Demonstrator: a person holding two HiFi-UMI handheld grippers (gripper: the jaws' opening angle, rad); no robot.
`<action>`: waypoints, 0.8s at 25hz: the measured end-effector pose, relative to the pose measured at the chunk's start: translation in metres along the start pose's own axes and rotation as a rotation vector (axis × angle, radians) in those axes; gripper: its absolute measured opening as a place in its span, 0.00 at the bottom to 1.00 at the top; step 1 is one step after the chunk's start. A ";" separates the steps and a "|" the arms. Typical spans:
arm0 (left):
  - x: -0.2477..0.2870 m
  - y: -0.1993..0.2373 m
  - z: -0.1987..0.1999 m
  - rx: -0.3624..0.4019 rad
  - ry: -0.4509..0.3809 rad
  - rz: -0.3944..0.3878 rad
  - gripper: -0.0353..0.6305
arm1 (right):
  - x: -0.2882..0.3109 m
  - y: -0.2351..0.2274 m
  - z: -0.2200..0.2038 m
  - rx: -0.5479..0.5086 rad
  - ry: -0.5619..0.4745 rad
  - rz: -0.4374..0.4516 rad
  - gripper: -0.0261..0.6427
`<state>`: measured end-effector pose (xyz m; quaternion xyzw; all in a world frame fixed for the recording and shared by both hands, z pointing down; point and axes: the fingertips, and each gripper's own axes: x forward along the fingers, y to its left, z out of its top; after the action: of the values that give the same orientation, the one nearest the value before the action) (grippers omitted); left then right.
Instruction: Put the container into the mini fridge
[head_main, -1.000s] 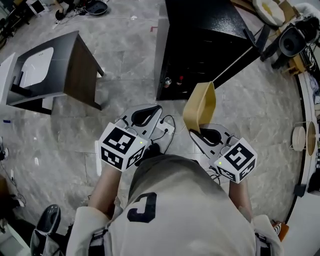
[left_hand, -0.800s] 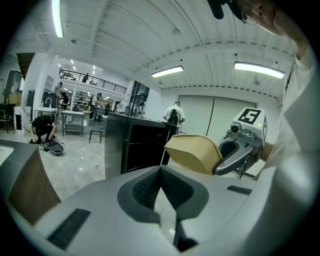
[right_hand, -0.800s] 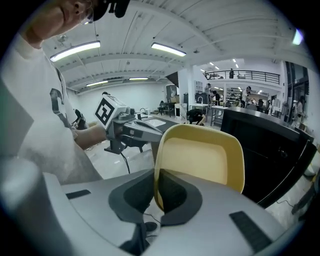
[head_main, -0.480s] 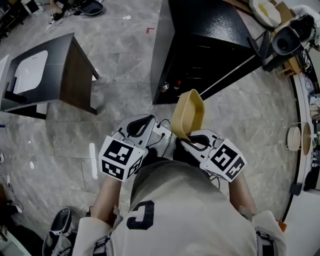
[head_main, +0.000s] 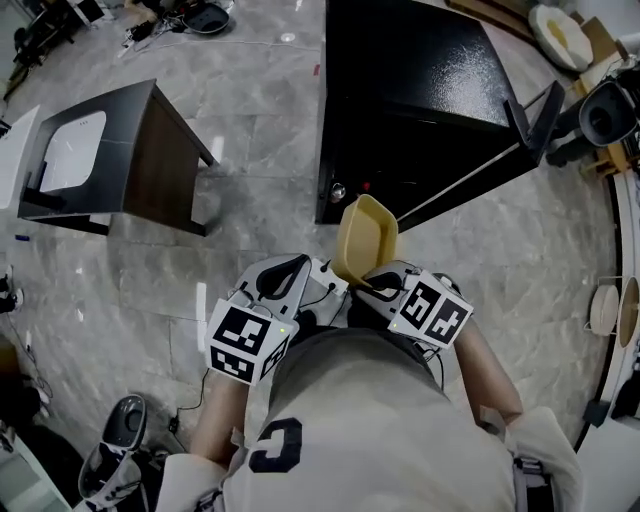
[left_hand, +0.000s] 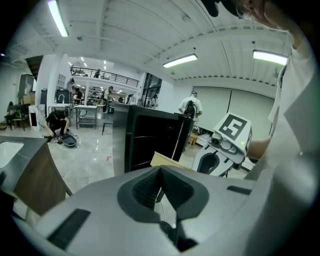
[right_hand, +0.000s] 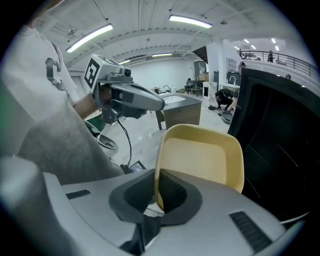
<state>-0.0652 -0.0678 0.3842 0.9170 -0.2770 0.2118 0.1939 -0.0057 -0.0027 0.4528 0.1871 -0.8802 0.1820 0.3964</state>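
Here, the yellow container (head_main: 365, 236) is gripped by its near rim in the right gripper (head_main: 366, 284), whose jaws are nearly closed on the thin wall. The container is empty. It is held tilted on edge just before the open black mini fridge (head_main: 420, 90), with its long axis pointed far, toward the fridge. The left gripper (head_main: 297, 266) is closed on nothing.

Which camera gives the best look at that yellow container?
The right gripper view: the yellow container fills the frame, its rim pinched in the right hand-held gripper. The head view shows it small, from above; the left gripper view only a sliver.
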 end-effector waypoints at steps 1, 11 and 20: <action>0.007 -0.002 0.002 -0.002 0.007 0.013 0.14 | 0.000 -0.008 -0.005 -0.019 0.012 0.016 0.09; 0.068 -0.023 0.021 -0.069 0.061 0.140 0.14 | 0.011 -0.074 -0.053 -0.170 0.078 0.212 0.09; 0.096 -0.038 0.027 -0.129 0.085 0.229 0.14 | 0.047 -0.128 -0.096 -0.294 0.187 0.252 0.09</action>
<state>0.0370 -0.0923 0.3999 0.8553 -0.3841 0.2531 0.2386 0.0865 -0.0771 0.5697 -0.0020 -0.8730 0.1166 0.4735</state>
